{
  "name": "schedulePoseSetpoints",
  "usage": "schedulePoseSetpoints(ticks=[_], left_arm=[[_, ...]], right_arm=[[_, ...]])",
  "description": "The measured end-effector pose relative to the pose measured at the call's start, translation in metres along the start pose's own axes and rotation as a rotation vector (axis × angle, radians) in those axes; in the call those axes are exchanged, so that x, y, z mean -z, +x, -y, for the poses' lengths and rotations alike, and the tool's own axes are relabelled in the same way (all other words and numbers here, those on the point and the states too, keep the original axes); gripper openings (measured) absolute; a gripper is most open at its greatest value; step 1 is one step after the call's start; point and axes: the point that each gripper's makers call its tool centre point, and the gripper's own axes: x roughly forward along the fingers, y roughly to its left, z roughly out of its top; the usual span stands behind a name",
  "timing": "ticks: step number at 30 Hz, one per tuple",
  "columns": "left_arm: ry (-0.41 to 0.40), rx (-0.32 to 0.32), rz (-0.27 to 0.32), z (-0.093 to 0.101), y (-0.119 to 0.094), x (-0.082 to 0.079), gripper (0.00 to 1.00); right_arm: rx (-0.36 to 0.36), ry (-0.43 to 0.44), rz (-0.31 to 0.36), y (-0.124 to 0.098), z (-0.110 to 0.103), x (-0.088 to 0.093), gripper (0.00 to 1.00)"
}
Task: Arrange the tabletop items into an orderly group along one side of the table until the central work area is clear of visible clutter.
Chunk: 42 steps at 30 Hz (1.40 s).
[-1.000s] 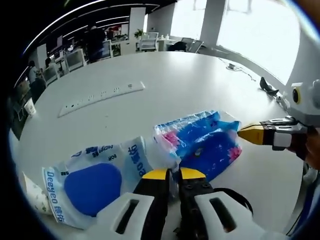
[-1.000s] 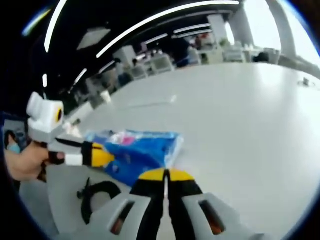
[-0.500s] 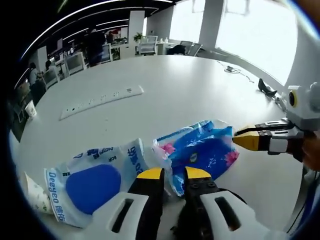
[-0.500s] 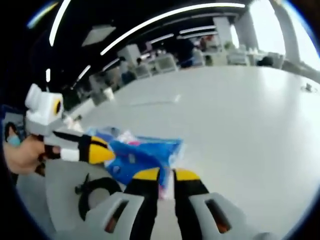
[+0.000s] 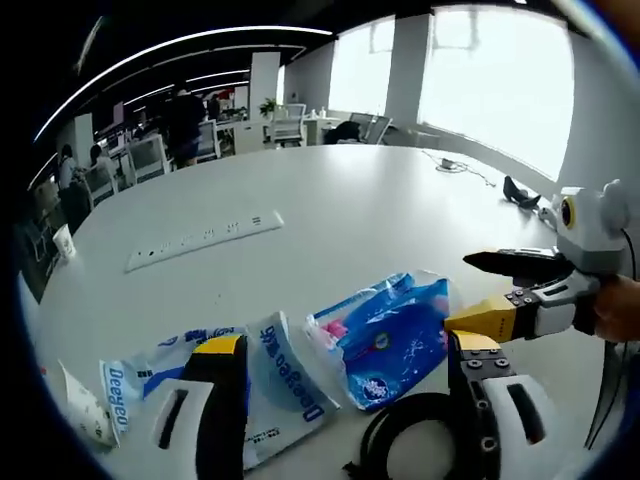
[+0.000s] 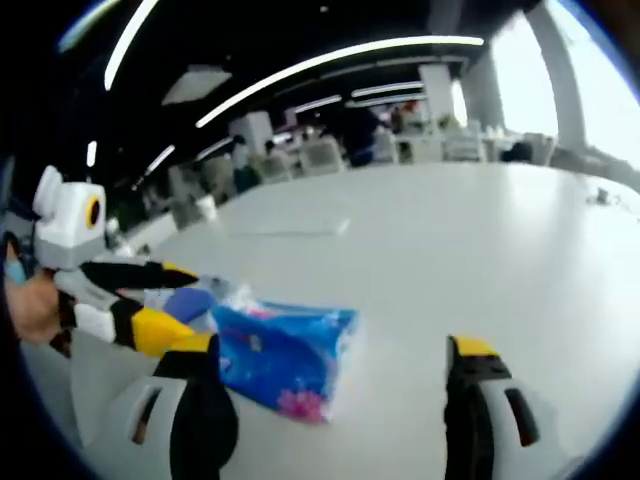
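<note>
Blue tissue pack [image 5: 388,334] flat on table [image 5: 340,200], between wide-spread left hand-held gripper [image 5: 345,350] jaws, untouched.

Open-plan office. Large white meeting table [image 5: 380,200] with a power strip [image 5: 205,239] set toward its far edge; desks with monitors [image 5: 150,155] beyond; linear ceiling lights [image 6: 340,62]; tall windows [image 5: 490,80].

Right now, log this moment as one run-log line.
left gripper: open | right gripper: open | blue tissue pack: on white table, ungripped | wipes pack: beside it
</note>
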Motion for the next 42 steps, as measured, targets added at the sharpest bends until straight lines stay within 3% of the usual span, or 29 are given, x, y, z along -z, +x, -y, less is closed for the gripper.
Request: schedulePoseSetpoints(ticks=[2,5,11,18,35,42], left_arm=[[-0.012,0.009,0.012,0.001,-0.002,-0.001,0.98],[-0.04,0.029,0.009,0.003,-0.003,0.0,0.99],[0.088,0.017,-0.012,0.005,-0.016,0.0,0.99],[0.069,0.035,0.036,-0.003,-0.048,-0.005,0.99],[0.049,-0.048,0.074,-0.07,-0.158,0.035,0.99],[-0.013,-0.081,0.076,-0.099,-0.196,0.059,0.99]], right_arm=[[0.003,-0.002,0.004,-0.002,0.001,-0.001,0.96],[-0.002,0.004,0.011,-0.006,0.002,-0.002,0.98],[-0.003,-0.001,0.009,-0.01,0.003,-0.001,0.99],[-0.018,-0.004,0.019,-0.024,-0.01,-0.004,0.99],[-0.049,-0.031,0.059,-0.048,-0.065,-0.01,1.0],[-0.041,-0.034,0.073,-0.064,-0.081,-0.012,0.98]])
